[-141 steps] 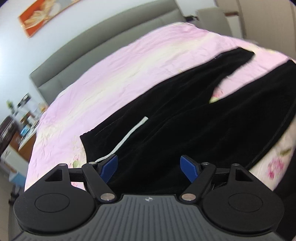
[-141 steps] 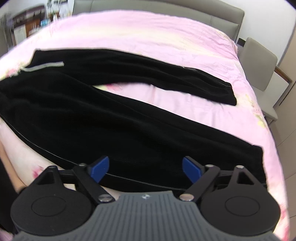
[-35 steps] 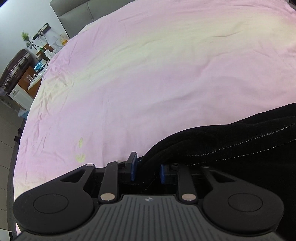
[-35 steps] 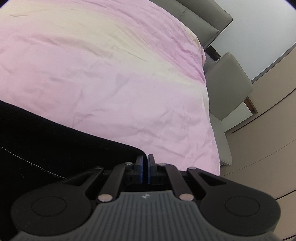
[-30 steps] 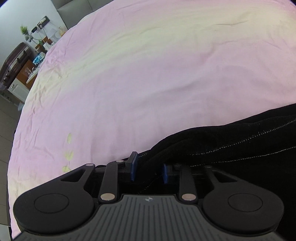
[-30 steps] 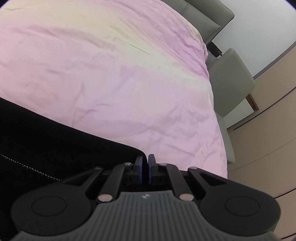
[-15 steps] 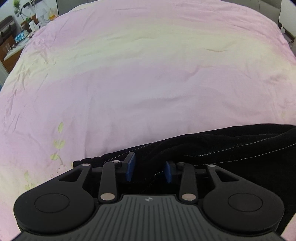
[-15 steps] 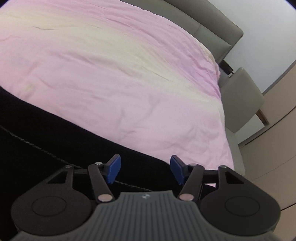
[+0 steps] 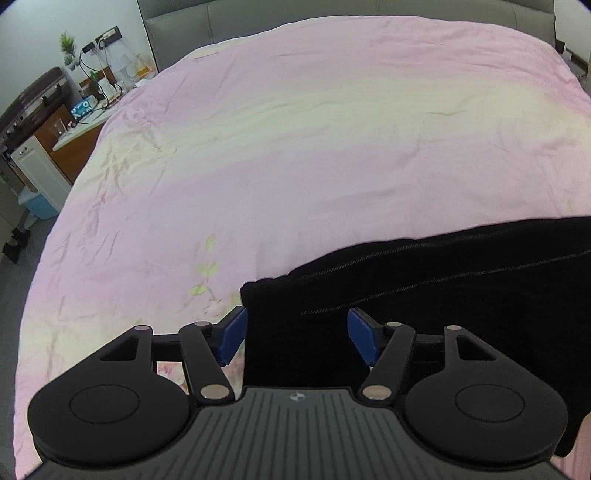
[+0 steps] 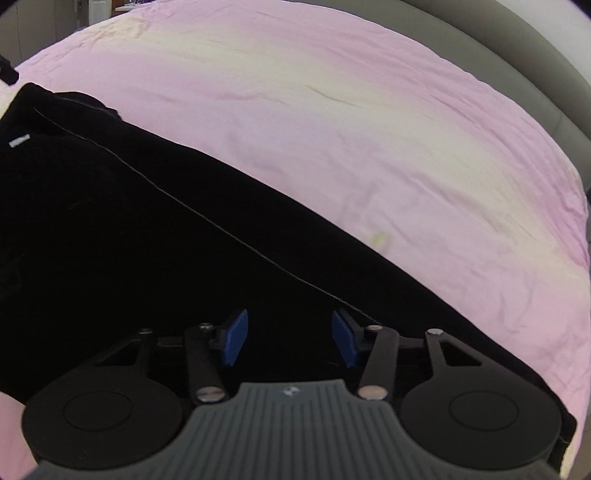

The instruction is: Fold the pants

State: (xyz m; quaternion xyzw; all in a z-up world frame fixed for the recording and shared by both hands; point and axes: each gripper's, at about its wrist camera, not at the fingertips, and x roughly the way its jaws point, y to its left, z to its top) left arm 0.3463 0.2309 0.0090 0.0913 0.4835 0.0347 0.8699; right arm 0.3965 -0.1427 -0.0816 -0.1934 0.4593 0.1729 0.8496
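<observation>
The black pants [image 9: 443, 280] lie on the pink bedsheet [image 9: 295, 147] along the near side of the bed, spread as a long dark band with pale stitched seams showing. The left gripper [image 9: 295, 334] hangs above one end of the garment, its jaws opening; the blue pads [image 9: 232, 332] stand clear of the cloth and nothing is pinched between them. The right gripper [image 10: 290, 338] hangs over the middle stretch of the pants [image 10: 147, 221], its jaws closing yet apart, with fabric beneath them but no fold gripped. A grey headboard [image 9: 332, 11] runs behind the bed.
</observation>
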